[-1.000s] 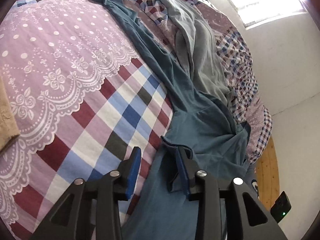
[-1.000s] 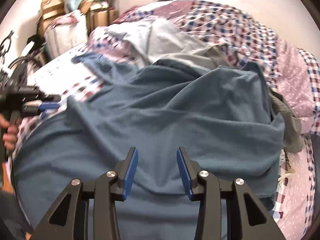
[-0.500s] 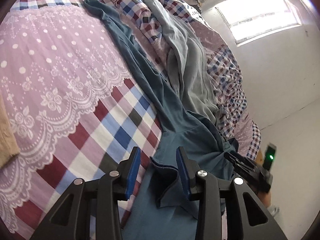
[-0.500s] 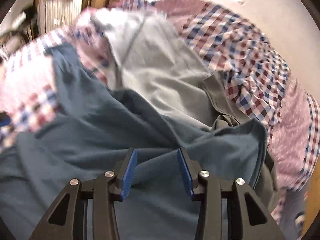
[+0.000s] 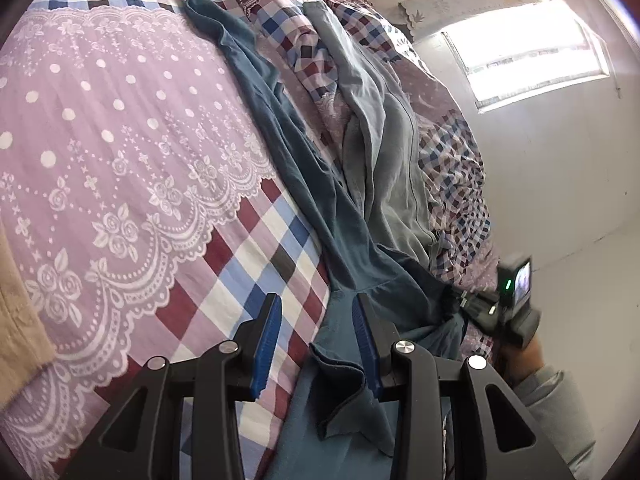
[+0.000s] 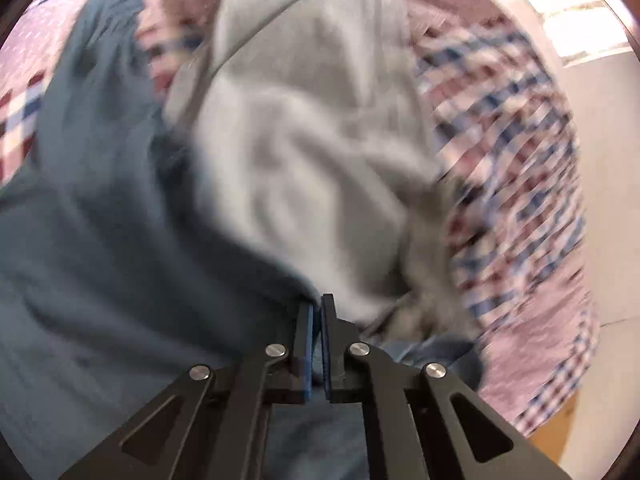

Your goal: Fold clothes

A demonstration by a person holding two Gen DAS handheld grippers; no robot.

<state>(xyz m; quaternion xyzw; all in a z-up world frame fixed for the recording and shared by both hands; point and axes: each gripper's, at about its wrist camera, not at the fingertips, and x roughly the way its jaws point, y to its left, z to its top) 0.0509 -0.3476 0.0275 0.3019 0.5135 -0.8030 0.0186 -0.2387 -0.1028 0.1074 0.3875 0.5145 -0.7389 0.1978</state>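
A long teal garment lies stretched across the patchwork bed. My left gripper is open, and a folded corner of the teal cloth sits between its blue pads, close against the right one. In the right wrist view, blurred by motion, my right gripper is shut on an edge of the teal garment. The same gripper shows in the left wrist view as a black tool at the bed's far side, with teal cloth bunched at its tip. A light grey garment lies beside the teal one.
The bed cover is lilac lace print with red, blue and white checks. A tan cloth lies at the left edge. A grey sleeve holds the right tool. White wall and a bright window stand behind.
My right gripper has gone from open to shut on the teal garment's edge and is moving fast. The left gripper has stayed open while the teal corner slid in between its pads.
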